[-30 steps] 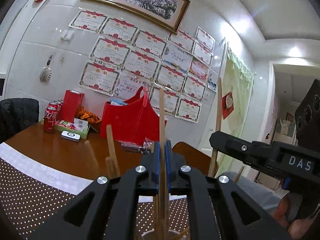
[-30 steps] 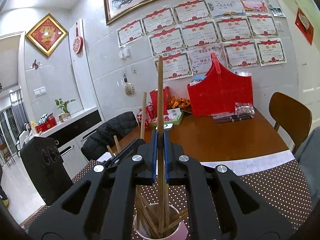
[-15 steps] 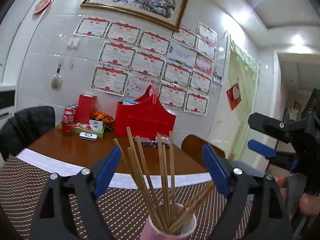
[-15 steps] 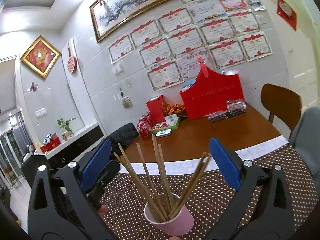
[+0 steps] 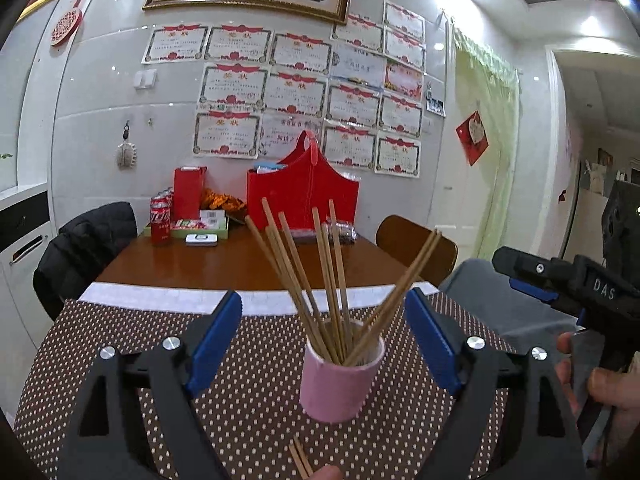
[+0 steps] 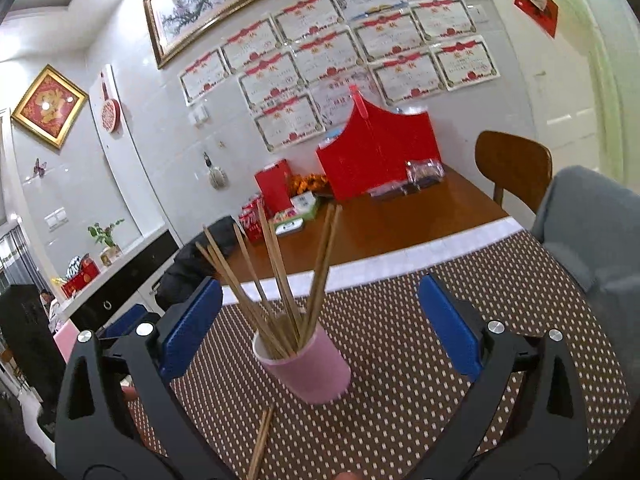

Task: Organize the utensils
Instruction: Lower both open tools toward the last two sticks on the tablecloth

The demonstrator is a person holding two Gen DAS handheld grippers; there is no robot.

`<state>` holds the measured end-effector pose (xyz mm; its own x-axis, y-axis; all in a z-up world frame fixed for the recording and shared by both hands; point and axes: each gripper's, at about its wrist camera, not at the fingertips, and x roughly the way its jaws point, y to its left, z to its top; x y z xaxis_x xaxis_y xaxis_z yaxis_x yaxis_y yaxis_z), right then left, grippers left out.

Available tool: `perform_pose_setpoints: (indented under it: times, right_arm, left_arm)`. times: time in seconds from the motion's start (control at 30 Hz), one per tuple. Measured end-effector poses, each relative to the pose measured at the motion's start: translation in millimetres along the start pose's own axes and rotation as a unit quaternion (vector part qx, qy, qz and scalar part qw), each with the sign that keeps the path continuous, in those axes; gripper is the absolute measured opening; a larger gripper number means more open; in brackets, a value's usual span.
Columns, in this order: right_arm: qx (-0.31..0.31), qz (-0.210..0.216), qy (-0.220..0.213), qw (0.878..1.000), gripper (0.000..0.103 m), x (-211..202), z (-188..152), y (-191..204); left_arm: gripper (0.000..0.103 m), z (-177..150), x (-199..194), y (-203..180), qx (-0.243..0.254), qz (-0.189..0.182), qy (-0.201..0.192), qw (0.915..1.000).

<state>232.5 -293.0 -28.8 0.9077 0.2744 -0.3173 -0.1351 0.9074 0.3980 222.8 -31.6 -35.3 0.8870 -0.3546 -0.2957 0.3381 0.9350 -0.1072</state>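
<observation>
Chopsticks [image 5: 324, 280] in pink cup [image 5: 340, 384], seemingly beyond both open tongs [image 5: 326, 334].

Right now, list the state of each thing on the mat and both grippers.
Cup: upright, holding chopsticks.
Chopsticks in cup: standing, fanned out.
Loose chopsticks: lying on the mat in front of the cup.
Left gripper: open, empty.
Right gripper: open, empty.
</observation>
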Motion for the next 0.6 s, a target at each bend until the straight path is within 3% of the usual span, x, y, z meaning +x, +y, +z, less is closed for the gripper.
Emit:
perform_pose_setpoints:
  times: [0.6]
  right_arm:
    - [-0.004,0.000,0.045,0.999,0.097,-21.6,-39.2,5.0]
  left_arm:
    - [0.082,-30.2,-35.0,13.9,-0.004,0.027,0.040,0.9988]
